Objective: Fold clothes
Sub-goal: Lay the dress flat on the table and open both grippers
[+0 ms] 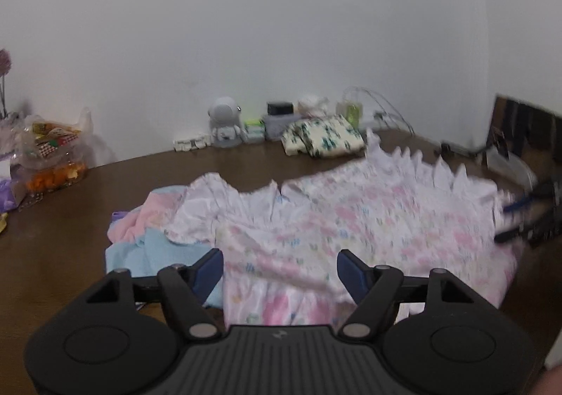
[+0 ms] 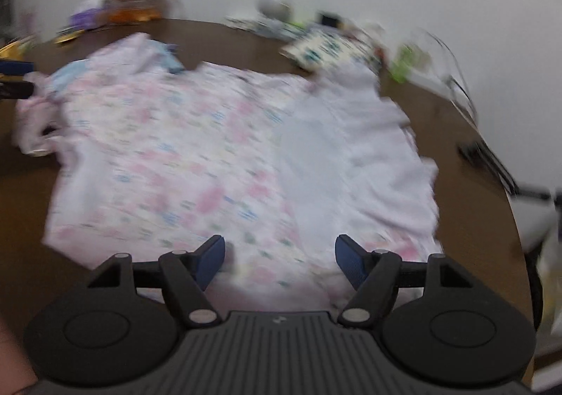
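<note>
The floral garment (image 2: 196,156) lies spread across the brown surface (image 1: 70,219). Both the left hand-held gripper (image 1: 280,272) and the right hand-held gripper (image 2: 280,259) hover over its near edge, jaws wide, holding nothing (both views blurred). A hasty pinch may bunch the hem.

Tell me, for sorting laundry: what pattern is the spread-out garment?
White garment with pink and blue floral print; clearest in the left wrist view.

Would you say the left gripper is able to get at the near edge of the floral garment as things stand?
Probably yes: the left gripper is open right above the floral garment, whose near edge lies between its fingers with nothing on top; the pink-and-blue cloth sits off to the side.
</note>
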